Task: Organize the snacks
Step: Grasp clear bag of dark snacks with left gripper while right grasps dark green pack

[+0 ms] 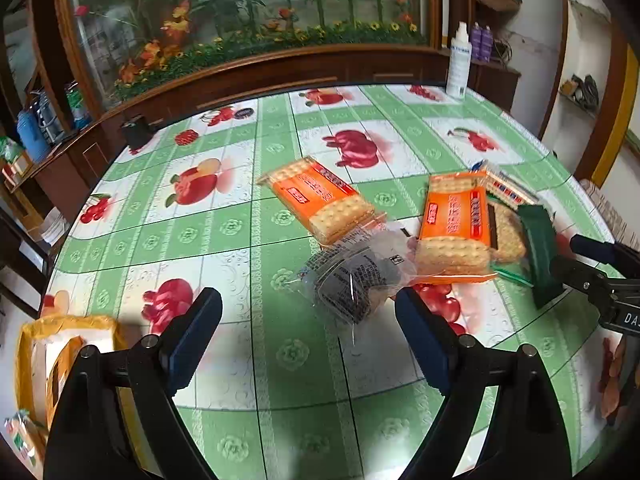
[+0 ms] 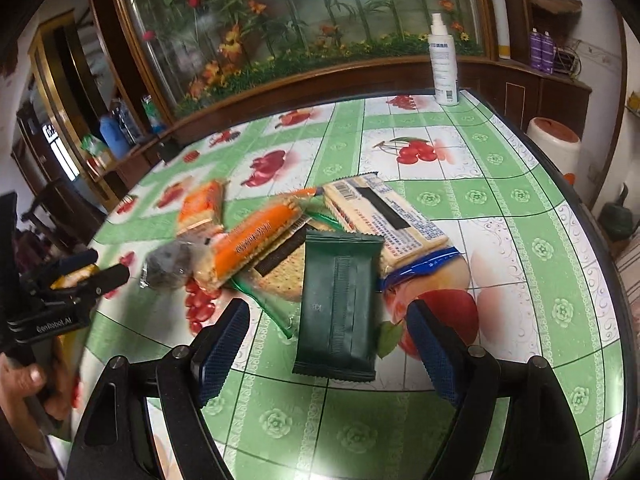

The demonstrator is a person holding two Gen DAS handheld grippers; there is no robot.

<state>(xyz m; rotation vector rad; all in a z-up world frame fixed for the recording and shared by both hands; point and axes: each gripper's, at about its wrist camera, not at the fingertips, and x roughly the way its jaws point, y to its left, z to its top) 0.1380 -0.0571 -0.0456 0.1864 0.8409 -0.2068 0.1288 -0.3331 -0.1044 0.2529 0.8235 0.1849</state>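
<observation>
A pile of snacks lies on the fruit-print table. Two orange cracker packs [image 1: 320, 200] [image 1: 456, 228] lie there, with a clear pack of dark cakes [image 1: 352, 280] in front. My left gripper [image 1: 308, 320] is open and empty, just short of the clear pack. A dark green packet [image 2: 340, 304] lies flat between the fingers of my right gripper [image 2: 328, 344], which is open and not touching it. Behind it lie a white and blue cracker pack [image 2: 392, 216], an orange pack [image 2: 248, 244] and the clear pack [image 2: 168, 264].
A yellow box [image 1: 64, 356] with snacks inside stands at the table's near left. A white spray bottle [image 2: 444, 64] stands at the far edge. A small black object [image 1: 138, 132] sits at the far left rim. A wooden cabinet with flowers runs behind the table.
</observation>
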